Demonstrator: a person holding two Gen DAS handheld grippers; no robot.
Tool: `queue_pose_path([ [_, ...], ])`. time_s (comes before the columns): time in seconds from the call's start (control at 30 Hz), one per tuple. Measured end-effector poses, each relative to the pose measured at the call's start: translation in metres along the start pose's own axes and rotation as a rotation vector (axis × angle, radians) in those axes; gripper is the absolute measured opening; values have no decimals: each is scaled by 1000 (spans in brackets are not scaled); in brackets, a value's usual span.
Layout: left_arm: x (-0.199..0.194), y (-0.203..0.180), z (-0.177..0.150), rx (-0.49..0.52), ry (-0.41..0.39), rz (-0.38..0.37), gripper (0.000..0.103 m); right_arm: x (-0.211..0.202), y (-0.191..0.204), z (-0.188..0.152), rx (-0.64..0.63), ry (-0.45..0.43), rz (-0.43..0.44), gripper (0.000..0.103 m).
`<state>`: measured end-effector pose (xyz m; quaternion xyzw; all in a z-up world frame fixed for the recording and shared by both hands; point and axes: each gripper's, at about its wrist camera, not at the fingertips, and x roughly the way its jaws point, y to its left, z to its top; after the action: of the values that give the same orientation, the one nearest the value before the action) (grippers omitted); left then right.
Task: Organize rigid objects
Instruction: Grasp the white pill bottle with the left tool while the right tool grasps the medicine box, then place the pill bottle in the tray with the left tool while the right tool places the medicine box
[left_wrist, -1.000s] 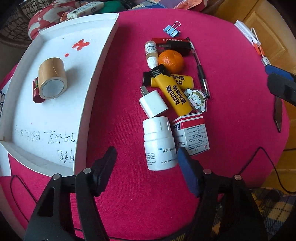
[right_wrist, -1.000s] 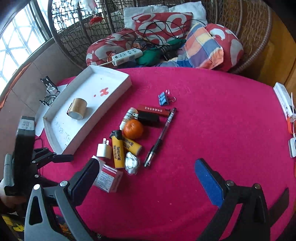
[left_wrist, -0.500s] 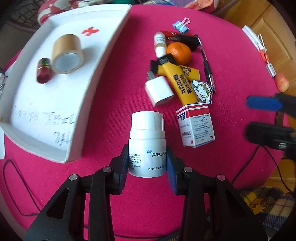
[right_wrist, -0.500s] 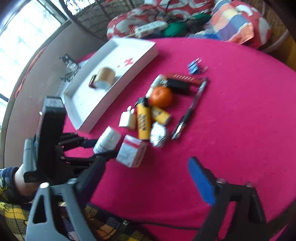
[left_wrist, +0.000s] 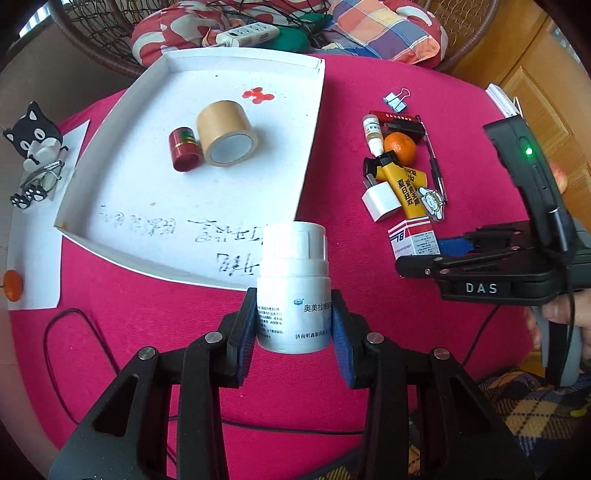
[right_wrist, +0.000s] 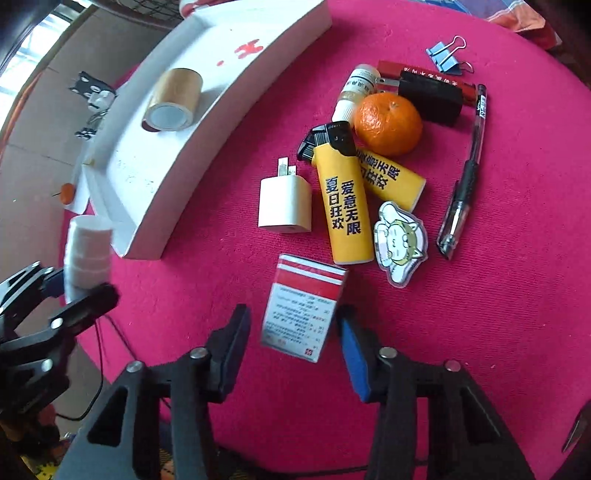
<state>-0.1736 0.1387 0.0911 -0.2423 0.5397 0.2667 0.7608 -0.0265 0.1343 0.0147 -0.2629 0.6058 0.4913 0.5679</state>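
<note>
The white tray (left_wrist: 310, 122) holds 1 tape roll (left_wrist: 226, 133) and 1 red jar (left_wrist: 183, 148). The left gripper (left_wrist: 293, 328) pinches a white bottle (left_wrist: 293, 288); the right gripper (right_wrist: 295, 350), jaws closing, straddles a red-and-white box (right_wrist: 301, 306) without pressing it.

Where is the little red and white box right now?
In the right wrist view the red and white box lies on the pink cloth between the right gripper's closing fingers, just below the yellow lighter and white charger.

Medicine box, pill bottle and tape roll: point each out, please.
medicine box (right_wrist: 301, 314), right wrist view, printed top face.
pill bottle (left_wrist: 293, 314), left wrist view, labelled body.
tape roll (left_wrist: 221, 125), left wrist view, brown outer side.
</note>
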Motion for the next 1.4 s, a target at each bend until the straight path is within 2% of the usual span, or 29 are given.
queue_pose_path([
  [0.07, -4, 6, -1, 9, -7, -6, 36, 0, 4, -2, -10, -14, -21, 37],
  [0.17, -9, 5, 8, 15, -36, -23, 36, -9, 6, -10, -17, -28, 13, 31],
  [0.23, -20, 6, 15, 22, -69, -38, 36, -24, 5, -12, -27, -66, 42, 31],
  [0.37, -46, 5, 32, 22, -147, -52, 36, -82, 11, -14, -88, -236, 48, 31],
  [0.5, -83, 4, 51, 13, -249, -51, 36, -145, 14, -14, -127, -411, 90, 31],
  [0.63, -131, 6, 70, -7, -387, -26, 36, -208, 28, -9, -185, -583, 119, 31],
  [0.73, -168, 12, 78, -39, -498, -2, 36, -256, 47, -9, -231, -743, 139, 31],
  [0.87, -207, 24, 79, -91, -620, 32, 36, -295, 60, -12, -258, -895, 171, 31],
  [1.0, -219, 37, 75, -122, -657, 68, 36, -304, 66, -5, -278, -925, 210, 31],
  [1.17, -207, 55, 69, -174, -620, 84, 36, -291, 68, 5, -279, -884, 254, 31],
  [1.4, -189, 90, 62, -238, -552, 78, 36, -268, 81, 24, -285, -808, 268, 31],
])
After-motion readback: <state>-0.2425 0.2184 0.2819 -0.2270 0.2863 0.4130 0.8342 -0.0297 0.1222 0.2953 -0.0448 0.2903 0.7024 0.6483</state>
